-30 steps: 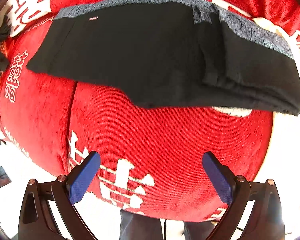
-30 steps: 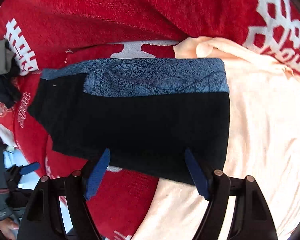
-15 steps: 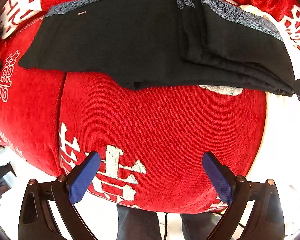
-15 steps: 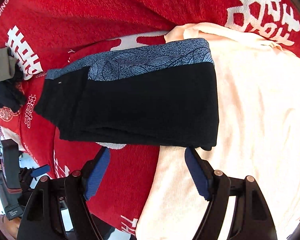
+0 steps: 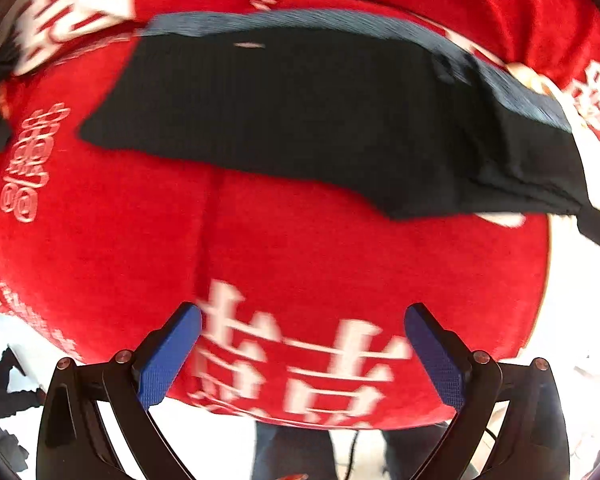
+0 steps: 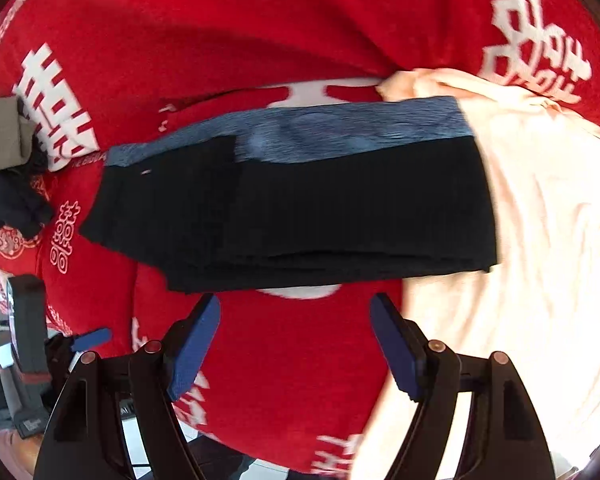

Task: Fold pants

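The black pants with a blue-grey patterned side band lie folded flat on the red sofa cover. In the right wrist view the pants span the middle, their right end resting on a peach cloth. My left gripper is open and empty, well short of the pants, above the sofa's front edge. My right gripper is open and empty, just short of the pants' near edge. The left gripper's blue tip shows at the far left of the right wrist view.
A peach cloth covers the sofa's right part. A heap of dark and olive clothes lies at the sofa's left end. The red backrest with white characters rises behind the pants. The floor and a person's legs show below the front edge.
Both grippers have drawn back from the pants toward the sofa's front edge. The right gripper was over the pants' near edge and has shifted left. The pants lie as before.
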